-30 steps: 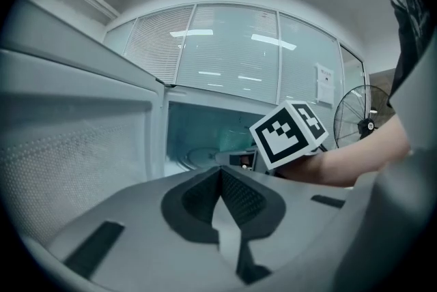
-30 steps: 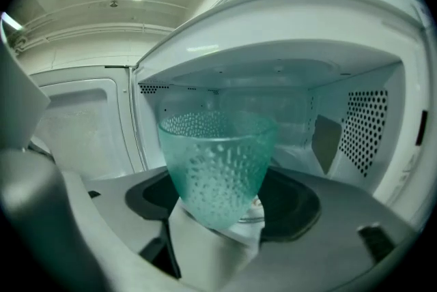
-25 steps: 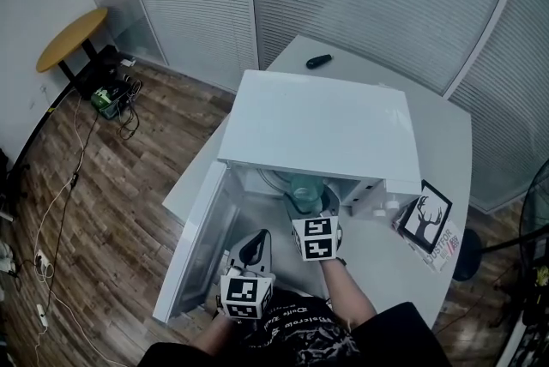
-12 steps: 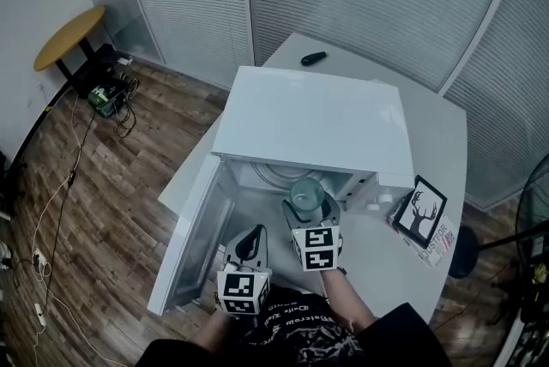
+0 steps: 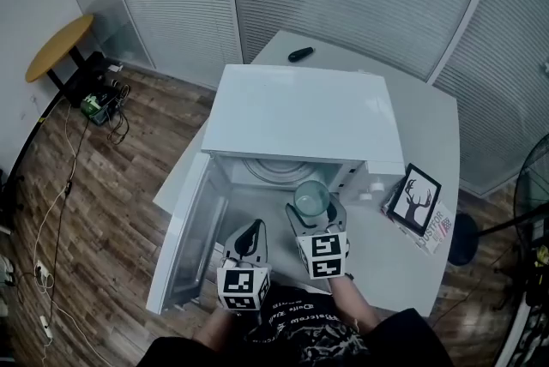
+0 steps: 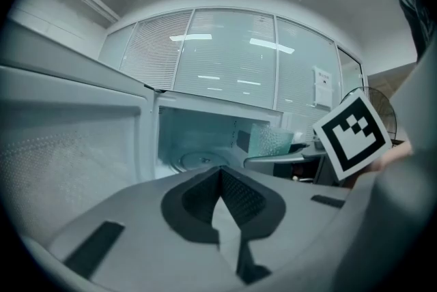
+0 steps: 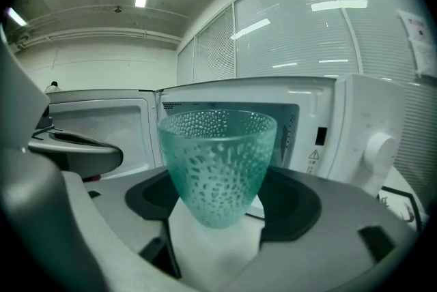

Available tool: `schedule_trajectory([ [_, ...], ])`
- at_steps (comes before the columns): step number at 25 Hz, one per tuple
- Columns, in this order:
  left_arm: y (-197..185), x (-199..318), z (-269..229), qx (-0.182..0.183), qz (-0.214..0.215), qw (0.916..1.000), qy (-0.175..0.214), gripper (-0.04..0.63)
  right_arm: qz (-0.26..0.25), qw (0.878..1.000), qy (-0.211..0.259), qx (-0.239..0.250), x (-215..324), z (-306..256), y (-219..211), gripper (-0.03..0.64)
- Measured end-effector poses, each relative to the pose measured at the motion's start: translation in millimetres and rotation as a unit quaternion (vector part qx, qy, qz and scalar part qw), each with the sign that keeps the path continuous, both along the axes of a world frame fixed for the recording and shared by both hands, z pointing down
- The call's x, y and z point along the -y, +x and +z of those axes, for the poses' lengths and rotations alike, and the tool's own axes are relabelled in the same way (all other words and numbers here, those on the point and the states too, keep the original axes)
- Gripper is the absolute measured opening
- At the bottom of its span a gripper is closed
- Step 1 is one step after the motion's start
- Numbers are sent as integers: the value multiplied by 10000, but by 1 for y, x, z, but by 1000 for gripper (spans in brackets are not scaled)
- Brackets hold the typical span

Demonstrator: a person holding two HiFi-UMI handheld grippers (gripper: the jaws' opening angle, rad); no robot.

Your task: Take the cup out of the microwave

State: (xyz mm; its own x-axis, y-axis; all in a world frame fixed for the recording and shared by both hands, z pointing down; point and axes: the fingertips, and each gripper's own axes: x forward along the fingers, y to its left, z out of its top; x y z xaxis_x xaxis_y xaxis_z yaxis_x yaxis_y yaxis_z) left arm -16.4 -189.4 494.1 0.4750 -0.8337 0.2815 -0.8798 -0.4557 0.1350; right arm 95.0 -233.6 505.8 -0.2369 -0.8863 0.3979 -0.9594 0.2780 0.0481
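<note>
The white microwave (image 5: 300, 112) stands on the table with its door (image 5: 184, 237) swung open to the left. A teal dimpled glass cup (image 5: 310, 197) (image 7: 218, 168) is upright in front of the open cavity, just outside it. My right gripper (image 5: 313, 208) (image 7: 218, 219) is shut on the cup's lower part. The glass turntable (image 5: 270, 170) inside is bare. To the left, my left gripper (image 5: 250, 235) (image 6: 222, 209) hovers shut with nothing in it, between the door and the cup. In the left gripper view the cup (image 6: 273, 142) shows at the right.
A framed deer picture (image 5: 416, 207) leans by the microwave's right side, over a booklet. A black remote (image 5: 300, 54) lies at the far edge of the white table (image 5: 429, 125). A round wooden side table (image 5: 56, 44) and cables are on the floor at left.
My right gripper has drawn the cup back out of the microwave cavity toward the person. The left gripper has stayed about where it was.
</note>
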Motion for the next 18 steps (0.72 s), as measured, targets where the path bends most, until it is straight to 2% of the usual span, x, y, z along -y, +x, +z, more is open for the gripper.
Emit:
schedule_trajectory([
  [5, 4, 1, -5, -45, 7, 10000, 75, 3, 128, 9999, 110, -17, -13, -10, 13, 357],
  [11, 11, 0, -12, 80, 92, 9996, 259, 3, 358, 9990, 258, -5, -30, -22, 32, 357],
  [18, 16, -1, -20, -23, 60, 9994, 344, 3, 564, 9974, 441, -41, -49, -34, 52, 357],
])
